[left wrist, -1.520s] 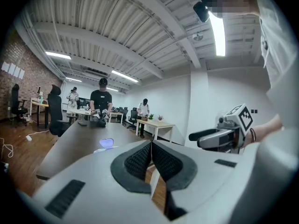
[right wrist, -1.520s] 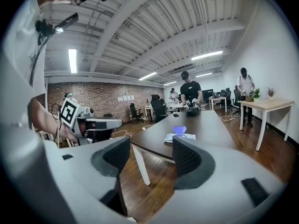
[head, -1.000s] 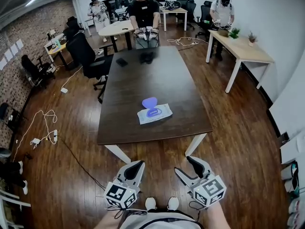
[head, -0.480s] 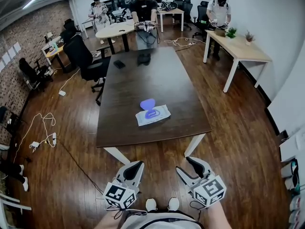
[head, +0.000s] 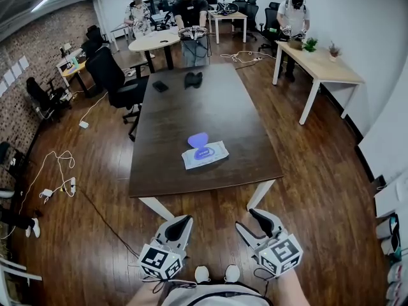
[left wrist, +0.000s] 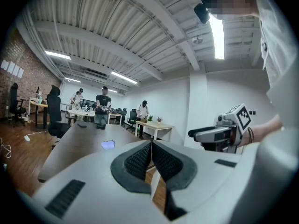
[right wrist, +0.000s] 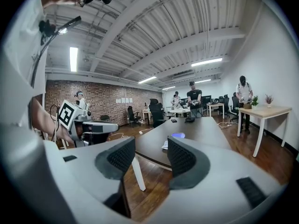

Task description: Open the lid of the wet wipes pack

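Here, I am standing short of the near end of the dark counter, holding both grippers low over the wooden floor. The wet wipes pack is lying flat on the counter toward its near edge, well apart from both grippers. Its blue lid is already standing open on the far side.

My hands are being cut off by the bottom edge of the head view, and only the tips of my shoes are showing there. The print on the pack is too small to read. In the left gripper view the gripper's own body is hiding the pack, leaving only the lid showing. In the right gripper view one jaw is covering part of the pack.

The left gripper is keeping its jaws pressed together with nothing between them. The right gripper is holding its jaws apart. They have just been closing a little, with nothing between them but the view of the counter beyond.

Compared with a second ago, the pack and its open lid are lying just as they were. My grippers are sitting in the same spot in the head view. The person at the far end is now showing a little farther back from the counter.
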The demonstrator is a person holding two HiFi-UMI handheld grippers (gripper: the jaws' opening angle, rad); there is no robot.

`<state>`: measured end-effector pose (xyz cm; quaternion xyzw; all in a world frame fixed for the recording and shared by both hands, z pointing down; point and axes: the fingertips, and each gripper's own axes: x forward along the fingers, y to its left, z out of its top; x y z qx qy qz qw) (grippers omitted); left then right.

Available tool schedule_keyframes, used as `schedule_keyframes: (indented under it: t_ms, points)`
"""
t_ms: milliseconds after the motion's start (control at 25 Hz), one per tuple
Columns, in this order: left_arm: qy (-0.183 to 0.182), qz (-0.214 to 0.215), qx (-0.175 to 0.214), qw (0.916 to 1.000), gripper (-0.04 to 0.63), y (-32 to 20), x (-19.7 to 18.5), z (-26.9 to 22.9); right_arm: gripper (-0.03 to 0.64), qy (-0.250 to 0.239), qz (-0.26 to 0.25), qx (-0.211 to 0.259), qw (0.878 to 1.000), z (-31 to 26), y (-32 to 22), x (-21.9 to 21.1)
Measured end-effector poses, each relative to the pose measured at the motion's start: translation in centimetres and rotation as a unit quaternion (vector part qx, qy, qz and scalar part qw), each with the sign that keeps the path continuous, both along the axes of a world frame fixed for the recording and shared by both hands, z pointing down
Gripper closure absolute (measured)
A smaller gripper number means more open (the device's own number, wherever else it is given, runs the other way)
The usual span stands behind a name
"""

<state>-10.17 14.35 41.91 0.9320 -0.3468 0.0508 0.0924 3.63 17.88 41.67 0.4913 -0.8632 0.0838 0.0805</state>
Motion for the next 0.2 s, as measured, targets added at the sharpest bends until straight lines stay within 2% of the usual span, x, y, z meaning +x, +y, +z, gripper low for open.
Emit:
schedule_keyframes:
  t_ms: [200]
  points:
    - [-0.001, 0.001, 0.000, 1.0000, 0.589, 0.01, 0.20, 0.32, 0.393, 0.000, 0.003, 0.001, 1.000, 0.29, -0.05, 0.31]
